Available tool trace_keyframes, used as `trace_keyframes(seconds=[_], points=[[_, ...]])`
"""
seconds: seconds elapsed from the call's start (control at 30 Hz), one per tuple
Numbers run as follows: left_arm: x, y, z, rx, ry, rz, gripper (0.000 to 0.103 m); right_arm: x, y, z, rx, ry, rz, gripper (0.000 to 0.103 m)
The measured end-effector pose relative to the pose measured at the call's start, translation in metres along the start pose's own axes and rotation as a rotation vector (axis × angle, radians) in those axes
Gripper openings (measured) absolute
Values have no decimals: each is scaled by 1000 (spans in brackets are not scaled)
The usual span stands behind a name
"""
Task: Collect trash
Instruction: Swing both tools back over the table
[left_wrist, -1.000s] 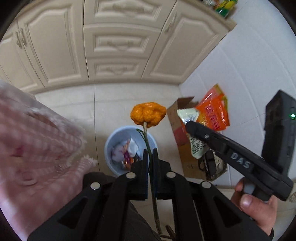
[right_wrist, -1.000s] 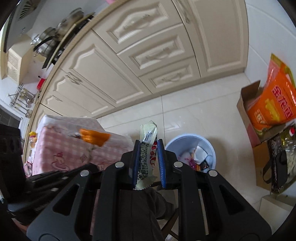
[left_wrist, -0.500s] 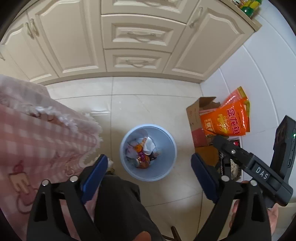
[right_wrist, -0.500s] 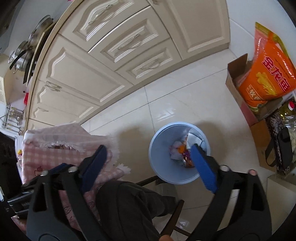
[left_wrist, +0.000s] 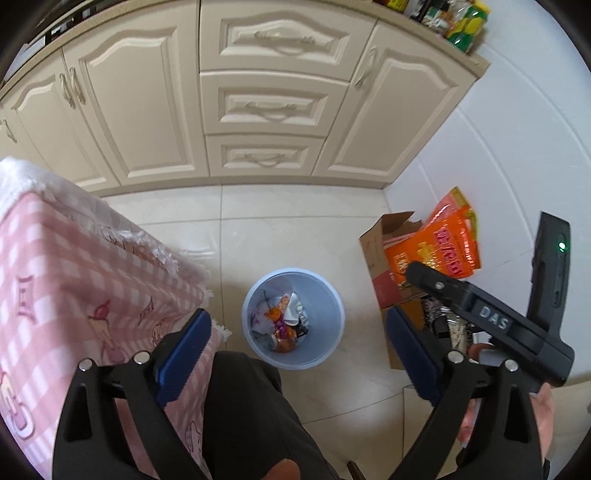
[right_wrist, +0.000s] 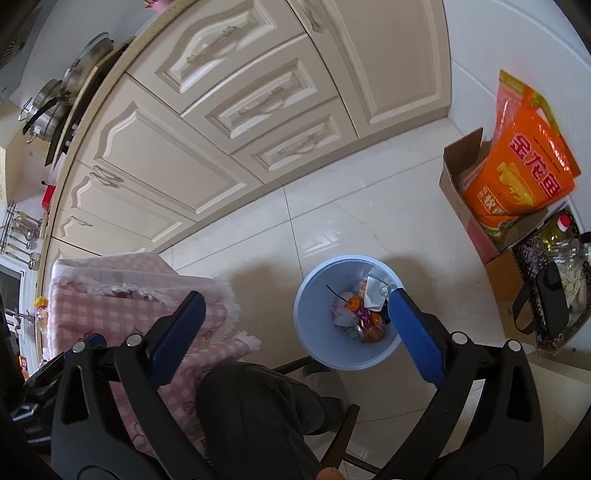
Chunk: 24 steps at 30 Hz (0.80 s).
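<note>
A light blue waste bin (left_wrist: 327, 295) (right_wrist: 314, 314) stands on the tiled floor below both grippers. Inside lie an orange flower (left_wrist: 275, 314) (right_wrist: 352, 303) with its dark stem, a silver snack wrapper (left_wrist: 295, 306) (right_wrist: 373, 291) and other crumpled scraps. My left gripper (left_wrist: 295, 350) hangs above the bin, open, nothing between its blue pads (left_wrist: 184, 350). My right gripper (right_wrist: 295, 332) is open and empty too, its right pad (right_wrist: 413, 332) over the bin's rim. The left wrist view also shows the right gripper's black body (left_wrist: 487, 321), held by a hand.
A table with a pink checked cloth (left_wrist: 74, 280) (right_wrist: 122, 306) stands left of the bin. A cardboard box holding an orange bag (left_wrist: 443, 254) (right_wrist: 517, 181) sits at the right wall. Cream cabinets (left_wrist: 273, 107) lie beyond. The person's dark trouser leg (left_wrist: 251, 413) is below.
Both grippers went from shut to open. The orange flower left the left gripper and the wrapper left the right one; both now lie in the bin.
</note>
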<state>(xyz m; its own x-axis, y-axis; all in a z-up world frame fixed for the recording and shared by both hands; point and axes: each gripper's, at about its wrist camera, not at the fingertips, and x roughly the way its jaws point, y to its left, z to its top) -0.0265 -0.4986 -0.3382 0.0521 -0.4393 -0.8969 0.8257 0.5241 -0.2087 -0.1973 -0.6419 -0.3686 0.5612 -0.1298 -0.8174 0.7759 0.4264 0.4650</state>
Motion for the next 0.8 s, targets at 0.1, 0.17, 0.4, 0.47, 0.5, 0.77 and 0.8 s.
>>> trace_keyframes(seconds=[0.1, 0.17, 0.4, 0.47, 0.5, 0.77, 0.8], points=[[-22, -3, -5, 23, -43, 8, 93, -15, 14, 1, -21, -29, 6, 97], [-39, -4, -8, 35, -72, -8, 93, -28, 26, 2, -35, -58, 13, 97], [-100, 13, -24, 34, -186, -30, 93, -68, 81, 4, -130, -139, 67, 97], [-114, 20, -28, 24, -211, -27, 93, -76, 98, 2, -161, -152, 88, 97], [-122, 26, -32, 18, -228, -23, 93, -79, 107, 1, -176, -158, 96, 97], [-179, 75, -55, -62, -337, 30, 93, -90, 178, -17, -297, -164, 175, 97], [-184, 82, -60, -73, -346, 35, 93, -89, 187, -20, -313, -159, 184, 97]])
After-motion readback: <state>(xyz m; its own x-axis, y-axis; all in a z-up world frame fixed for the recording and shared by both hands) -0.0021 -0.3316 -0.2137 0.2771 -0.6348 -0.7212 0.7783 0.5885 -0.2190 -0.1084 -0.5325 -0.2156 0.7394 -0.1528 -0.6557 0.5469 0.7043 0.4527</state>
